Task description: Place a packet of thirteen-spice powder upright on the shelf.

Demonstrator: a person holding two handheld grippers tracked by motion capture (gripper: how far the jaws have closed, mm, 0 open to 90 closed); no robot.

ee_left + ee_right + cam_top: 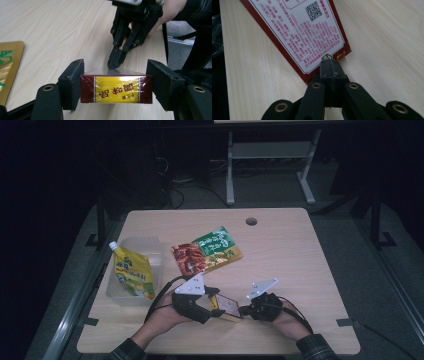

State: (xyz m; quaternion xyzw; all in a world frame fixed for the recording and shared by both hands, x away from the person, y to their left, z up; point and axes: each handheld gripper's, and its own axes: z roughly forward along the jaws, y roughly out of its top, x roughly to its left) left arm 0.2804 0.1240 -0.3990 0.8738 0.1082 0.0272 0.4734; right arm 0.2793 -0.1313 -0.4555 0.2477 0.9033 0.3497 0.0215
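- High view: a light wooden table (280, 250) is seen from above, with a person's forearms entering from the bottom edge. The left gripper (212, 303) and the right gripper (243, 310) are brought together near the table's front edge, and a small red-and-yellow box (228, 308) is recorded between them. A clear plastic bin (150, 251) stands at the left of the table with a yellow spouted pouch (132, 271) leaning in it. A green and red food packet (207, 249) lies flat beside the bin, well apart from the grippers.
- Left gripper view: the box (116, 89) is seated between the two black jaws, its yellow end face (printed with red characters) turned to the camera. The left pad is pressed against the box; a slight gap may remain at the right pad, so the box is judged as grasped across its width. The right gripper (115, 61) is observed beyond, with its tips closed together and set on the far top edge of the box. A gold packet corner (8, 67) is noted at the left edge.
- Right gripper view: the jaws of the right gripper (332, 65) are clenched flush together, and their tips meet the near corner of the box (307, 32). The box's white printed panel (with a QR code) faces upward above the table surface (382, 45).
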